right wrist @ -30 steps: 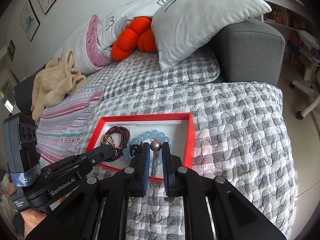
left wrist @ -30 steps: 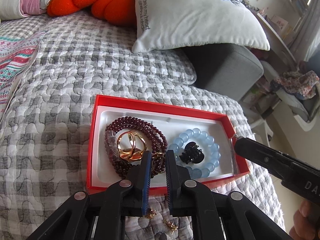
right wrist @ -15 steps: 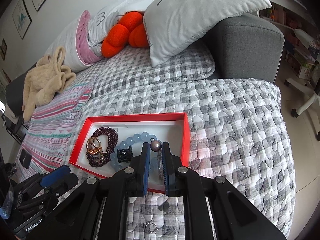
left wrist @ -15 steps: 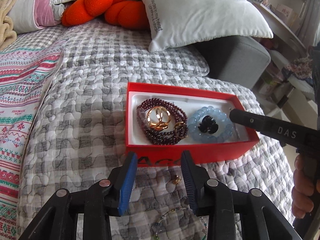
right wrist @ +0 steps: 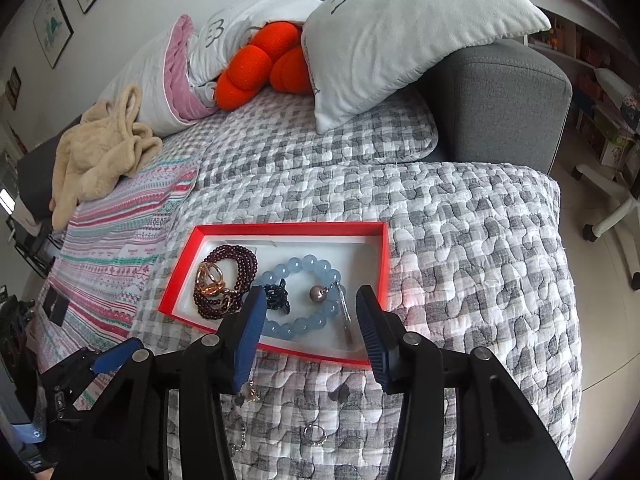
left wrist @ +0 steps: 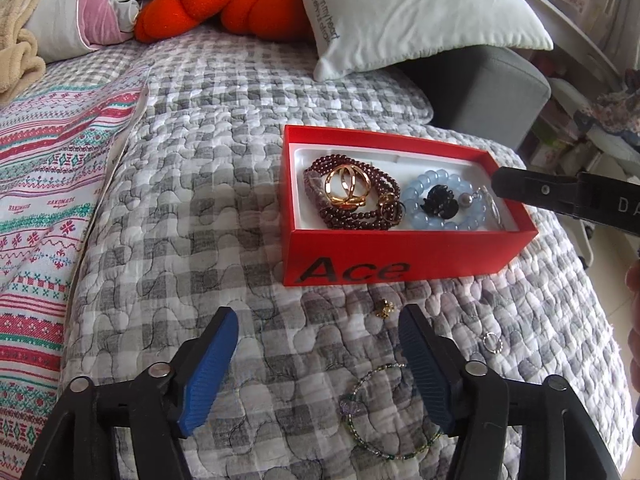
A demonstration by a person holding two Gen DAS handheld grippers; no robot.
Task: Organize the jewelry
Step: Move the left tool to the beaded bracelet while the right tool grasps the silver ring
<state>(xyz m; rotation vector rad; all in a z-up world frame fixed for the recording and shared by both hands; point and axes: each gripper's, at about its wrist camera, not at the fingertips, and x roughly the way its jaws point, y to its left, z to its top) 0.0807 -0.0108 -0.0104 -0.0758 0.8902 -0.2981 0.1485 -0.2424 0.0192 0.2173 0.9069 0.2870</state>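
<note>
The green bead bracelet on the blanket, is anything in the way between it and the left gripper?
Nothing visible is. The green bead bracelet lies bare on the quilt, partly between the open fingers of the left gripper, whose jaws have just been opening. The red box sits farther off, its top open.

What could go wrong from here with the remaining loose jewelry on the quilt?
1. The small gold earring and silver ring lie in quilt dimples; the open left gripper may pinch fabric instead.
2. The thin beaded bracelet could snag or slip between the fingers.
3. The pearl pendant lies near the red box wall under the open right gripper; nudging could tangle it.
</note>
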